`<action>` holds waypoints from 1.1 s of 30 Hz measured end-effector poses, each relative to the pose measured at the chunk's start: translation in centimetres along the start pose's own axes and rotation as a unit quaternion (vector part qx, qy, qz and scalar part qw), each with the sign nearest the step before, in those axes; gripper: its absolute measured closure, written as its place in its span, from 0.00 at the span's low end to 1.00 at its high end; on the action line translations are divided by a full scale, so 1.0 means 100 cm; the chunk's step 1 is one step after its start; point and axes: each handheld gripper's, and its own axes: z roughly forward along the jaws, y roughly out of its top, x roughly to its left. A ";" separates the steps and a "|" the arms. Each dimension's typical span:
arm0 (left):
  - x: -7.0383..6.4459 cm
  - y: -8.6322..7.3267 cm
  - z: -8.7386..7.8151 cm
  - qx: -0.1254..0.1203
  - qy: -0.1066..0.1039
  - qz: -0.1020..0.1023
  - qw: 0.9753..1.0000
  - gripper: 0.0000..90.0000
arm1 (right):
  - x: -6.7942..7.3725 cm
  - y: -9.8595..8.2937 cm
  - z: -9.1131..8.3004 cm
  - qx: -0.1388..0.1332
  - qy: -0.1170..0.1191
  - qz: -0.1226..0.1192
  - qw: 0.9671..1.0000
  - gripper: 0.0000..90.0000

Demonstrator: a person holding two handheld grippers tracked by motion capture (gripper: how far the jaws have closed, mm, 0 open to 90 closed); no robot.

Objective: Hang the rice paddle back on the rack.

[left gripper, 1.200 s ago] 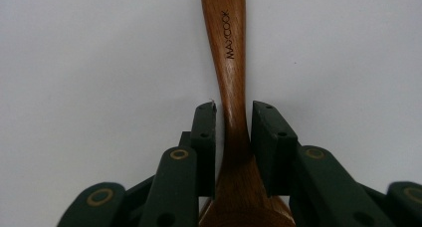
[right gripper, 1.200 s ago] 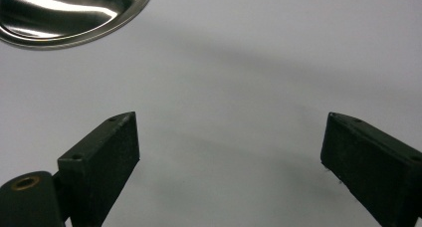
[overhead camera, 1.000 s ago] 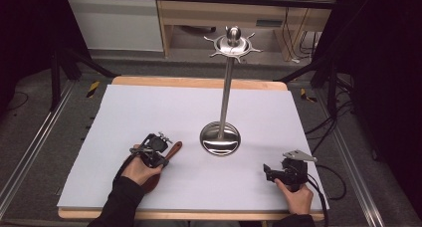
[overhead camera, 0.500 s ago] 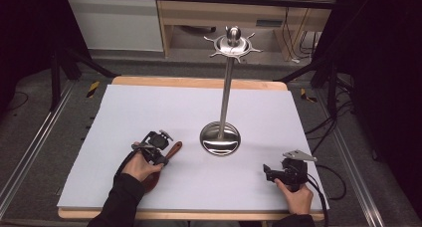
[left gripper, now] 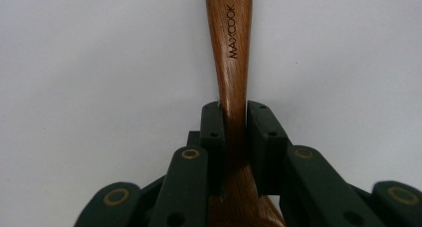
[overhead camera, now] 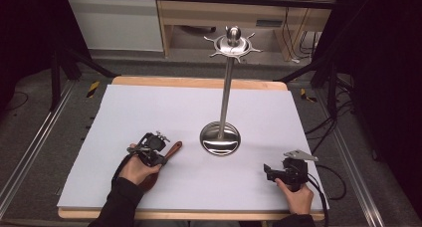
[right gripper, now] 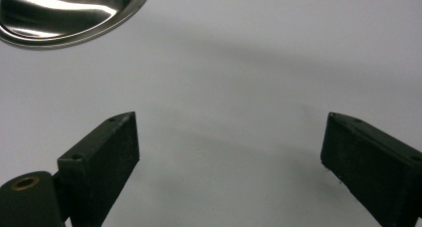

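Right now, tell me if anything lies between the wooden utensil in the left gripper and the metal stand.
Nothing visible does. The left gripper is shut on the wooden utensil, and only bare white table cover lies between it and the metal stand's round base.

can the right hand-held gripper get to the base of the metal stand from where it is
Probably yes: the right hand-held gripper is open, and bare white table lies between it and the stand base.

I see the left gripper (overhead camera: 158,148) low over the table's left front, jaws clamped tight, forearm entering from the bottom edge. Right gripper (overhead camera: 269,171) sits low at front right, jaws spread wide, nothing between them.
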 end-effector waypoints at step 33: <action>0.007 -0.036 -0.059 -0.194 0.020 -0.028 0.980 0.87 | 0.000 0.000 -0.002 -0.003 0.003 -0.005 1.000 0.10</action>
